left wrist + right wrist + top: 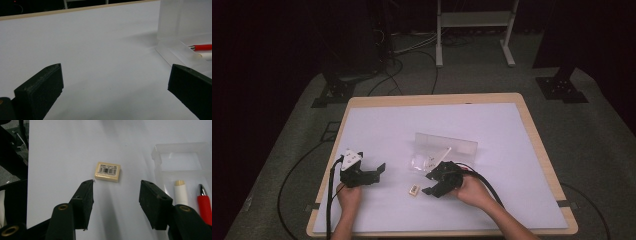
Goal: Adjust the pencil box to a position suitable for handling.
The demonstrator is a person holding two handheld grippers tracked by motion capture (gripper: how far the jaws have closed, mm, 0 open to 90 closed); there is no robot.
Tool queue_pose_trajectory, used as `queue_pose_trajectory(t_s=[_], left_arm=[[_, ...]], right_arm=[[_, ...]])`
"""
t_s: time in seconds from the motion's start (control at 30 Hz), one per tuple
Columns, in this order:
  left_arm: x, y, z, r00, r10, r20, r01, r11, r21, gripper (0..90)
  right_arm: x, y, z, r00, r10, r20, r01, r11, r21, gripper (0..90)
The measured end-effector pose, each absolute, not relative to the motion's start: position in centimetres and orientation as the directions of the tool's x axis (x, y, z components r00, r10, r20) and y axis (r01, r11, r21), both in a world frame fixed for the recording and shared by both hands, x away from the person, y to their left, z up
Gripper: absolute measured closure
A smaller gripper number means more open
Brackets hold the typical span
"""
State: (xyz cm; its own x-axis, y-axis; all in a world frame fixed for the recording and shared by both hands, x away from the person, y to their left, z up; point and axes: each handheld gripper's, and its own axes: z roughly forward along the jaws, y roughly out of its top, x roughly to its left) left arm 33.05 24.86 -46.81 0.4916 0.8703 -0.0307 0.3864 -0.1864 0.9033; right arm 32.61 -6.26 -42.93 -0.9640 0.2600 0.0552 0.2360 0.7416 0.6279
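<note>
right gripper (116, 192) low over the white tabletop (387, 130), jaws parted wide and holding nothing. eraser (107, 171) flat on the tabletop just beyond the jaw tips, barcode label up, not touched. clear plastic case (180, 157) just beside it, lid raised, with a white pen (180, 192) and a red pen (203, 202) inside. left gripper (115, 82) well apart from the eraser, jaws wide open over bare tabletop, gripping nothing.
</note>
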Motion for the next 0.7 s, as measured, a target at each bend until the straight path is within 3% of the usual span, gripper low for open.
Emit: queue_pose_trajectory(t_s=[0.7], left_arm=[[33.1,24.9,-46.8,0.493,0.87,-0.032,0.385,-0.185,0.904,0.0]], right_arm=[[32.4,-3.9,-43.9,-0.965,0.255,0.067,0.238,0.734,0.637,42.6]])
